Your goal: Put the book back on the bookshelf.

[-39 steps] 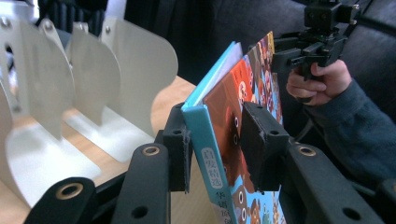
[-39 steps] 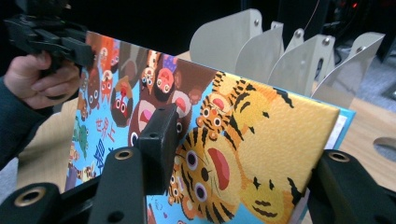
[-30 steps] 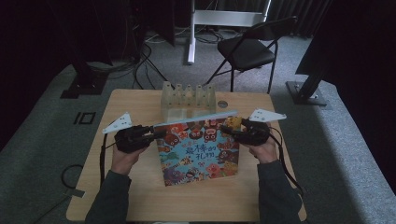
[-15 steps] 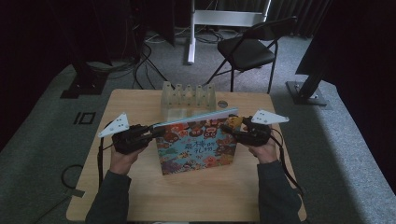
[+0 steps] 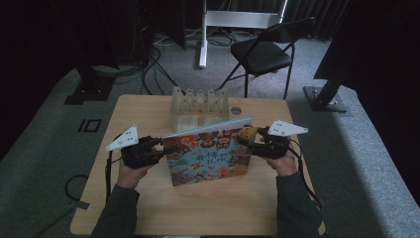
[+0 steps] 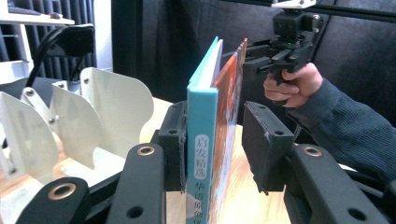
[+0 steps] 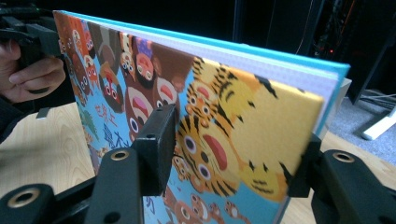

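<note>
**Picture book stood on edge between my two grippers**

High view: the picture book (image 5: 208, 152) stands on its lower edge on the wooden table (image 5: 148, 208), just in front of the clear slotted rack (image 5: 199, 105). Its cover faces me, crowded with cartoon animals on blue, with large characters across the middle. My left gripper (image 5: 166, 148) is at the spine side and my right gripper (image 5: 243, 140) at the opposite edge. Half a second ago the book leaned further back; a second ago it lay nearly flat, so it has come up steeply.

Left gripper view: the teal spine (image 6: 201, 140) with printed characters sits between my jaws. The left jaw touches the back cover, but a gap shows beside the right jaw, so I count this gripper as open, only bracketing the book. The white rack dividers (image 6: 93, 121) stand to the left.

Right gripper view: the tiger-patterned cover corner (image 7: 233, 126) is clamped between my jaws, closed on the book.
</note>
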`<state>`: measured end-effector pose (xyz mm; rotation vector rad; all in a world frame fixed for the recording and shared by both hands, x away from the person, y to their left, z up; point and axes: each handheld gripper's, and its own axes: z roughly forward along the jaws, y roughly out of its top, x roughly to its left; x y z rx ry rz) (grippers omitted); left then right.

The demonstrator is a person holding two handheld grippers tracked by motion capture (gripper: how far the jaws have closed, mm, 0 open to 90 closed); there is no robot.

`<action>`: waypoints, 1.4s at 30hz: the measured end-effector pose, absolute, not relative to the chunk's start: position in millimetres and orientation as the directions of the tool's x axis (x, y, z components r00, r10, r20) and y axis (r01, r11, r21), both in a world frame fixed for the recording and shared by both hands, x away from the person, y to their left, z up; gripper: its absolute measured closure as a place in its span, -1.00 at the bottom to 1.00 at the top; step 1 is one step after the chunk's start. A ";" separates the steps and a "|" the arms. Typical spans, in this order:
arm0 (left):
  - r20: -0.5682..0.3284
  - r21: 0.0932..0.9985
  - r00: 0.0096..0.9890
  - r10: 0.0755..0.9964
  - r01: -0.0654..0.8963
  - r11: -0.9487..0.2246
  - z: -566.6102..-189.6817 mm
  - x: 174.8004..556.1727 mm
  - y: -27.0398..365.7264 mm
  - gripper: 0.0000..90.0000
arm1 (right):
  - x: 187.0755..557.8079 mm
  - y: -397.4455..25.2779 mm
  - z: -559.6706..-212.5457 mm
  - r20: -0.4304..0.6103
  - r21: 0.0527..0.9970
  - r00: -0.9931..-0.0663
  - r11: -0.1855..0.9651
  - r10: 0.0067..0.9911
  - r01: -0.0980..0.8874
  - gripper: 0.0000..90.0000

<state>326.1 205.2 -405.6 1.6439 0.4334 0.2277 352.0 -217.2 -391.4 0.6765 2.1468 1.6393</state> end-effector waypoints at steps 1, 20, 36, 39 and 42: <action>-0.103 0.986 0.908 0.406 0.146 -0.075 -406.3 325.9 204.8 0.39 | 352.0 -218.1 -392.4 0.012 0.964 -0.822 0.211 0.570 0.160 0.03; -0.074 0.985 0.900 0.429 0.133 -0.111 -411.4 323.2 195.9 0.53 | 349.1 -233.0 -402.8 0.040 0.960 -0.802 0.200 0.596 0.196 0.04; -0.038 0.983 0.912 0.410 0.108 -0.150 -417.0 322.4 179.3 0.49 | 348.0 -243.9 -409.5 0.062 0.960 -0.785 0.180 0.616 0.217 0.03; -0.029 0.982 0.914 0.404 0.101 -0.159 -418.9 322.5 174.4 0.54 | 347.6 -244.9 -411.1 0.065 0.959 -0.784 0.180 0.618 0.221 0.03; -0.013 0.981 0.916 0.400 0.090 -0.173 -419.5 321.9 169.3 0.56 | 347.5 -246.6 -412.0 0.065 0.959 -0.782 0.179 0.620 0.222 0.03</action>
